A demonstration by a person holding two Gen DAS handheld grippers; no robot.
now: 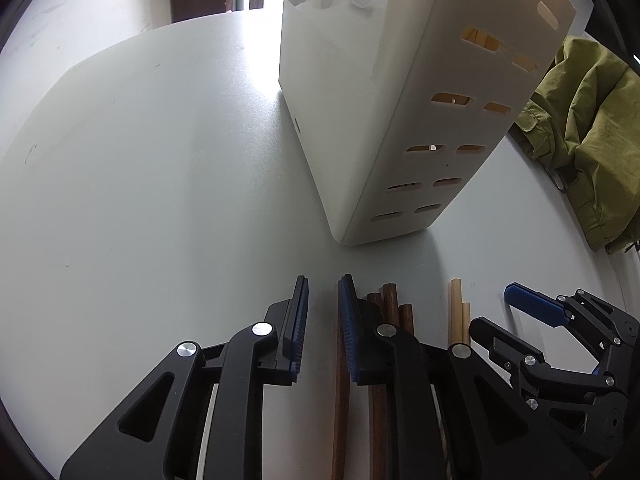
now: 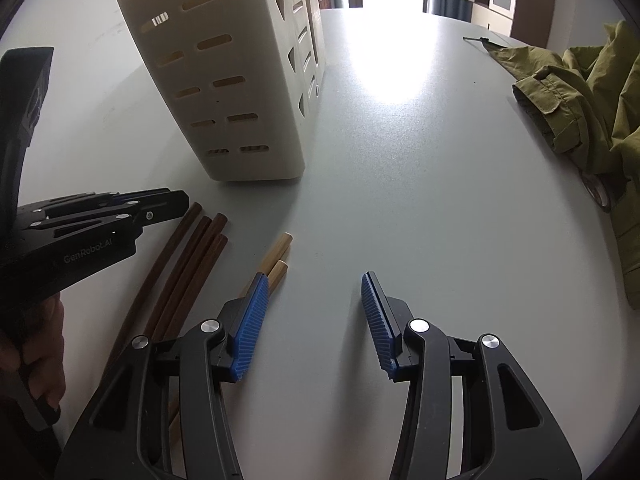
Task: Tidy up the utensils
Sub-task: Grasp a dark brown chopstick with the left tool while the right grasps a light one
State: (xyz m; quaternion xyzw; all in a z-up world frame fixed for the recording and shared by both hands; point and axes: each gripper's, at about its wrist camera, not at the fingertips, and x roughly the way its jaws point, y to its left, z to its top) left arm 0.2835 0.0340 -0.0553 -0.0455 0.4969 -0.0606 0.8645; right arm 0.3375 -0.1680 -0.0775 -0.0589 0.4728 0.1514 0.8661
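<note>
Blue pads of my left claw (image 1: pixel 323 312) sit spread a little, low over the bench (image 1: pixel 160 200), straddling one dark chopstick out of the brown bunch (image 2: pixel 188 264); nothing pinched yet. Right claw (image 2: pixel 316 320) gapes wide and empty, its left pad just over the two pale chopsticks (image 2: pixel 276 260). Holder (image 2: pixel 224 80) stands near, beyond both piles. Risk, as I judge it: closing now could catch a neighbouring stick or roll the bunch apart; claws sit close and might knock. Lower stick ends hidden under claws; holder's top is cut off, its contents only glimpsed through slots.
</note>
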